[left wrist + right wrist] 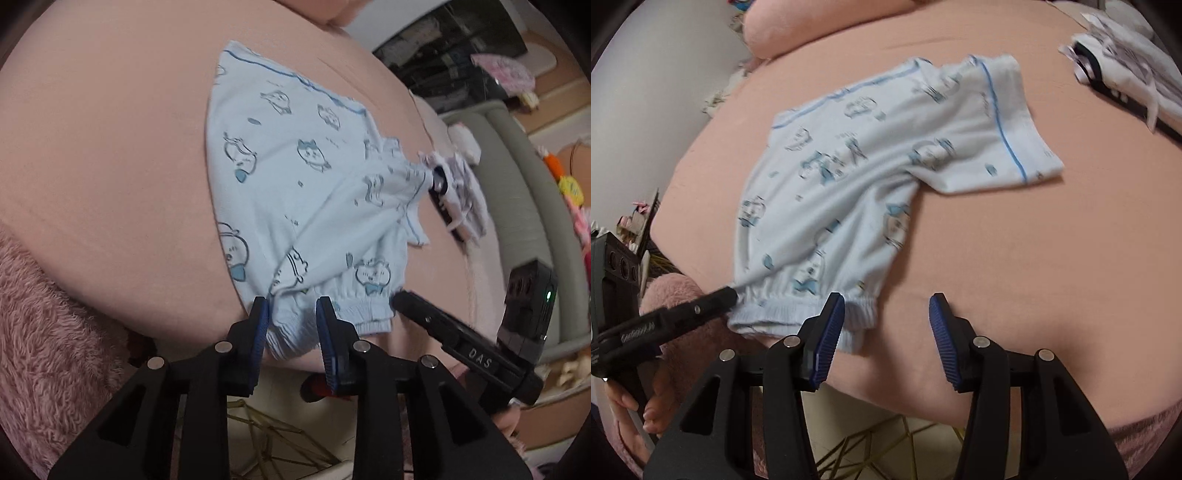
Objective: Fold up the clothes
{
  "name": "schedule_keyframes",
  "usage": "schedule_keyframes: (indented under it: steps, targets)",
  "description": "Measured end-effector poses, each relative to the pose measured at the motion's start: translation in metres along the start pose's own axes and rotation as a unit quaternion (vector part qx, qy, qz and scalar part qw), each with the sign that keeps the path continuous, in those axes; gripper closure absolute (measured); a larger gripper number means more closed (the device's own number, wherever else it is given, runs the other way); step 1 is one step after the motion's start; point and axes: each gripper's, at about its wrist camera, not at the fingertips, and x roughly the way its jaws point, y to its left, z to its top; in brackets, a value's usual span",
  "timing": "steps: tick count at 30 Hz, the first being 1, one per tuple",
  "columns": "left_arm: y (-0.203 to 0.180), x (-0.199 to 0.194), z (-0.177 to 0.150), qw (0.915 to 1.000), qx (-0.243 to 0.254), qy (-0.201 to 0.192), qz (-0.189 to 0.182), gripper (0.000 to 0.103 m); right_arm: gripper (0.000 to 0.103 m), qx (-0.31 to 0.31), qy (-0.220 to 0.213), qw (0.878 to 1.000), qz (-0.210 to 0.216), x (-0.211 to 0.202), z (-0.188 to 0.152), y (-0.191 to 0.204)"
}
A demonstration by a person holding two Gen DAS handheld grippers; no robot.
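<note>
We hold a gripper in each hand over a pink bed point(1015, 258), and on it lies a pair of light-blue shorts point(857, 177) printed with little cartoon animals and edged with a darker blue stripe at the leg hems. The shorts lie spread out, with the elastic waistband point(798, 314) at the near edge of the bed and the two legs reaching away from us; one leg crosses partly over the other (the fabric there is bunched and creased).

Our left gripper point(291, 325) has its jaws set on either side of the waistband's left end. In its own view there is a gap between the blue pads with cloth bulging in it, and from the right wrist view its tip sits against the waistband corner with folds pulling toward it, but we cannot tell whether the jaws are really pinching the cloth.

Our right gripper point(886, 332) has its jaws wide apart and grips nothing. Its left pad overlaps the right end of the waistband, and its right pad stands over bare sheet.

Farther back on the bed, well apart from the shorts, lies another white garment point(1123, 66) with a dark band. A fluffy pink blanket point(55, 332) hangs beside the near edge.
</note>
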Motion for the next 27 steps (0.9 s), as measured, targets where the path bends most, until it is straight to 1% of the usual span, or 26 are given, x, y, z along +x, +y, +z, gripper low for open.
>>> schedule_keyframes:
  steps: [1,2,3,4,7,8,10,11,12,14,15,16,18,20,22,23,25,27]
  targets:
    - [0.000,0.005,-0.001,0.9998,0.002,0.009,0.018,0.074,0.055,-0.005,0.001,1.000,0.000,0.004,0.001,0.002]
    - [0.002,0.011,-0.001,0.9993,-0.004,0.020,0.032,0.072,0.055,-0.007,0.007,1.000,-0.003,0.009,0.001,0.003]
    - [0.007,0.011,-0.002,0.9993,-0.013,0.020,0.028,0.072,0.055,-0.007,0.014,1.000,-0.006,0.014,0.001,0.002]
    - [0.010,0.009,-0.001,0.9993,-0.023,0.019,0.022,0.072,0.055,-0.007,0.013,1.000,-0.007,0.015,-0.001,0.002]
    - [0.019,-0.004,-0.001,0.9978,-0.047,-0.010,0.046,0.072,0.055,-0.013,0.022,0.999,-0.020,0.010,0.000,0.000]
    - [0.022,-0.005,0.000,0.9976,-0.054,-0.011,0.042,0.072,0.055,-0.013,0.024,0.999,-0.028,0.008,0.000,-0.002]
    - [0.026,-0.005,0.001,0.9977,-0.066,-0.005,0.016,0.073,0.055,-0.011,0.020,0.999,-0.043,0.005,-0.001,-0.006]
    - [0.024,-0.005,0.001,0.9981,-0.062,-0.003,0.001,0.073,0.055,-0.008,0.014,0.999,-0.044,0.001,-0.001,-0.009]
    - [0.022,-0.005,0.001,0.9982,-0.058,-0.001,-0.015,0.072,0.055,-0.003,0.006,0.999,-0.035,-0.003,-0.001,-0.011]
    - [0.013,-0.007,-0.001,0.9993,-0.034,-0.007,-0.016,0.072,0.055,0.003,-0.007,1.000,-0.008,-0.006,-0.004,-0.014]
    - [0.006,-0.006,-0.001,0.9998,-0.018,-0.006,-0.006,0.072,0.055,0.005,-0.013,1.000,0.005,-0.007,-0.005,-0.014]
    - [0.004,-0.004,-0.002,0.9999,-0.011,-0.002,0.009,0.072,0.055,0.002,-0.012,1.000,0.009,-0.004,-0.005,-0.014]
    - [0.008,0.002,-0.003,0.9988,-0.012,0.011,0.047,0.070,0.055,-0.011,0.005,1.000,-0.004,0.010,-0.005,-0.010]
    - [0.009,-0.001,-0.002,0.9987,-0.022,0.004,0.046,0.070,0.054,-0.013,0.007,1.000,-0.009,0.011,-0.006,-0.011]
    - [0.012,-0.010,-0.002,0.9975,-0.031,-0.019,0.061,0.071,0.055,-0.013,0.016,1.000,-0.013,0.006,-0.007,-0.015]
    - [0.012,-0.012,-0.001,0.9982,-0.029,-0.025,0.046,0.071,0.055,-0.010,0.015,1.000,-0.016,0.003,-0.007,-0.017]
    - [0.010,-0.017,0.000,0.9990,-0.025,-0.035,0.012,0.071,0.055,-0.001,-0.002,1.000,-0.022,-0.005,-0.010,-0.025]
    - [-0.001,-0.014,-0.001,0.9993,0.004,-0.034,0.013,0.071,0.055,0.003,-0.024,1.000,-0.003,-0.015,-0.011,-0.030]
